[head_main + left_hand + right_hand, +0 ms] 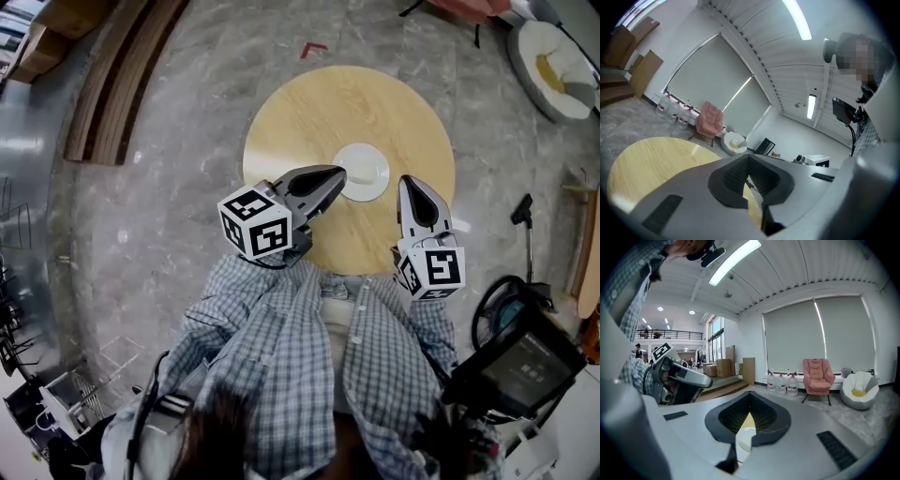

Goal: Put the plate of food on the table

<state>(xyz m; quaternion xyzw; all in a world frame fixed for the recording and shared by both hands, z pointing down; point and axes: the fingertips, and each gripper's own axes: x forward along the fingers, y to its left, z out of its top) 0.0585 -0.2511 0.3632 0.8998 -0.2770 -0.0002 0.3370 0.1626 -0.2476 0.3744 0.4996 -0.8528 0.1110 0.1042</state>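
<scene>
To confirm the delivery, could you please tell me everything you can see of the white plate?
The white plate is round and ceramic-looking, lying flat near the middle of the round wooden table. Only the tabletop seems to touch it; the left gripper hangs over its edge. Any food is too small to make out.

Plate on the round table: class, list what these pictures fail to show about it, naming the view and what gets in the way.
What lies on the plate: head view, too small to tell.
Plate's left edge: head view, covered by the tip of the left gripper.
Most of the plate: right gripper view, the right gripper blocks all but a sliver.
Whole plate: left gripper view, behind that gripper; only the table shows.
</scene>
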